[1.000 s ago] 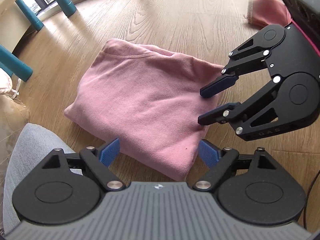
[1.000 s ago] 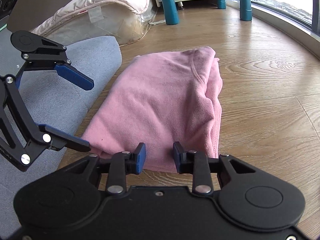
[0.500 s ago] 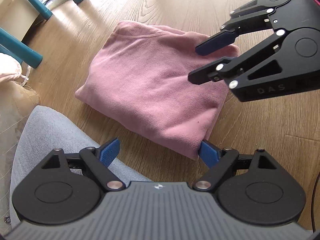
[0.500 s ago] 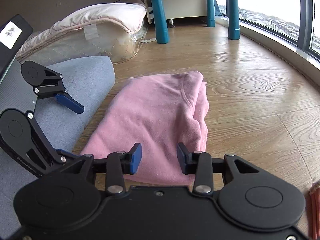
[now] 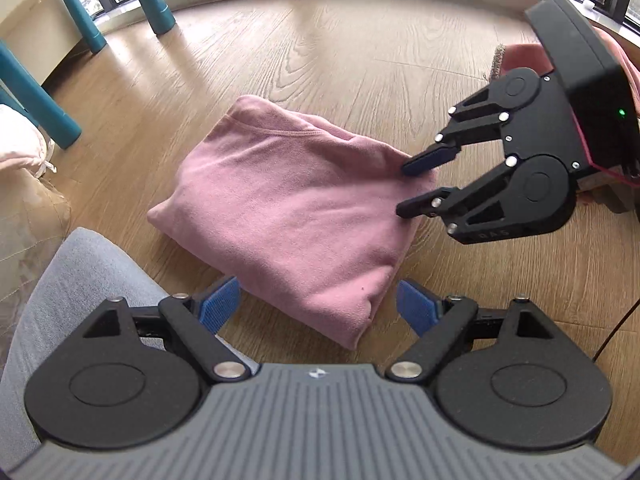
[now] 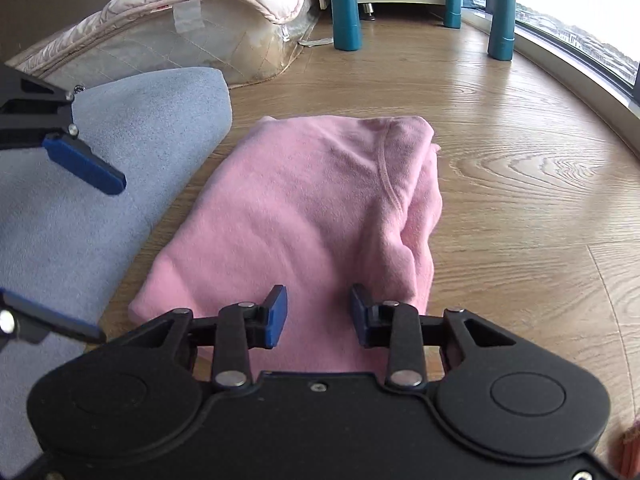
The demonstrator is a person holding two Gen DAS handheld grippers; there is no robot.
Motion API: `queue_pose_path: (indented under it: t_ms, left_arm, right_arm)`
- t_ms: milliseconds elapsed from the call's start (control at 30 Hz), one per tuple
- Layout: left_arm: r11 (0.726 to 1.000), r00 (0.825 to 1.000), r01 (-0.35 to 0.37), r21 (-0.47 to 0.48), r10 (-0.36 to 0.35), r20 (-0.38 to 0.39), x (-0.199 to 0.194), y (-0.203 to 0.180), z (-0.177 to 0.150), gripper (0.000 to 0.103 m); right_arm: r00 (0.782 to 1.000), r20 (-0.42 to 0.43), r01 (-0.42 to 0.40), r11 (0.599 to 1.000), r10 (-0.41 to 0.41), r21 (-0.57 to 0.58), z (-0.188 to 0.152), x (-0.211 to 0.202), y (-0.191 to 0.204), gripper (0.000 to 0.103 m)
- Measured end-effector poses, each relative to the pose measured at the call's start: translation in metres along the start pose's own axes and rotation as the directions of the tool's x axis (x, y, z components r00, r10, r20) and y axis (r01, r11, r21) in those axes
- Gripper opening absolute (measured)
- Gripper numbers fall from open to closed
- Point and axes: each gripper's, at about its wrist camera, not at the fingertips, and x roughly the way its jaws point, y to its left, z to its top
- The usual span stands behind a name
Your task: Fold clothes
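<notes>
Right gripper (image 6: pixel 318 314) fingers being closed, nothing pinched yet; left gripper (image 5: pixel 318 306) fingers being held wide, empty. Folded pink garment (image 5: pixel 296 208) lying on wooden floor (image 5: pixel 320 52), beside grey cushion (image 6: pixel 100 184). Judged soft, light; near thick folded edge to be gripped.

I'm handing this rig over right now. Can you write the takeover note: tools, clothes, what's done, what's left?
Left tool: open, empty, above the near corner of the folded pink fleece top.
Right tool: jaws closing over the top's near edge, gripping nothing.
Clothes: pink top lies as a compact rectangle on the wooden floor; grey-blue fabric beside it.
Done: pink top looks folded.
Left: perhaps tidy its bunched window-side edge; another pinkish garment appears to wait behind the right tool.
</notes>
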Motion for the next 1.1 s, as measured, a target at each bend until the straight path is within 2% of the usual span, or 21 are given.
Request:
queue_pose_path:
  t_ms: [133, 200, 267, 333, 400, 467, 633, 733, 800, 867, 1000, 1100]
  left_arm:
    - [0.996, 1.000, -0.018, -0.085, 0.016, -0.020, 0.032, 0.013, 0.019, 0.090]
    - [0.994, 0.997, -0.029, -0.105, 0.021, -0.079, 0.052, 0.014, 0.021, 0.090]
    - [0.996, 0.989, -0.058, -0.072, 0.047, -0.139, 0.070, 0.009, 0.019, 0.090]
    - [0.994, 0.978, -0.106, -0.014, 0.102, -0.183, 0.079, 0.004, 0.010, 0.090]
    - [0.994, 0.978, -0.107, -0.004, 0.104, -0.182, 0.079, 0.005, 0.001, 0.090]
    - [0.996, 0.980, -0.088, -0.012, 0.084, -0.181, 0.074, 0.007, -0.003, 0.090]
    - [0.996, 0.990, -0.073, -0.058, 0.065, -0.127, 0.051, 0.007, -0.010, 0.090]
    - [0.998, 0.995, -0.025, -0.060, 0.019, -0.099, 0.036, -0.004, -0.011, 0.090]
    - [0.998, 0.997, 0.007, -0.060, -0.011, -0.082, 0.030, -0.012, -0.011, 0.090]
    - [0.998, 0.997, 0.007, -0.062, -0.012, -0.074, 0.024, -0.022, -0.011, 0.090]
    - [0.997, 0.997, -0.041, -0.068, 0.036, -0.075, 0.022, -0.031, -0.008, 0.090]
    - [0.992, 0.997, -0.025, -0.125, 0.015, -0.076, 0.018, -0.028, -0.005, 0.090]
  right_arm:
    - [0.998, 0.007, 0.066, 0.995, -0.066, -0.079, -0.019, -0.031, 0.002, 0.037]
    - [0.997, 0.045, 0.062, 0.996, -0.059, -0.071, -0.010, -0.035, 0.003, 0.037]
    - [0.994, 0.093, 0.063, 0.997, -0.058, -0.051, 0.002, -0.028, 0.005, 0.037]
    - [0.995, 0.097, 0.024, 0.999, -0.021, -0.030, 0.011, -0.010, 0.006, 0.037]
    - [0.997, 0.077, -0.011, 0.999, 0.013, -0.030, 0.013, 0.007, 0.008, 0.037]
    - [0.998, 0.050, 0.029, 0.996, -0.025, -0.083, 0.011, 0.018, 0.010, 0.037]
    - [0.988, 0.085, 0.128, 0.992, -0.126, -0.008, -0.009, -0.012, -0.003, 0.039]
    - [0.984, 0.139, 0.103, 0.991, -0.114, 0.086, -0.021, -0.054, -0.001, 0.044]
    - [0.977, 0.188, 0.069, 0.985, -0.098, 0.158, -0.029, -0.083, 0.004, 0.052]
    - [0.970, 0.223, 0.042, 0.974, -0.092, 0.222, -0.036, -0.102, 0.009, 0.056]
    - [0.956, 0.279, 0.000, 0.948, -0.093, 0.318, -0.052, -0.131, 0.020, 0.062]
    - [0.953, 0.287, -0.007, 0.938, -0.099, 0.347, -0.061, -0.140, 0.025, 0.063]
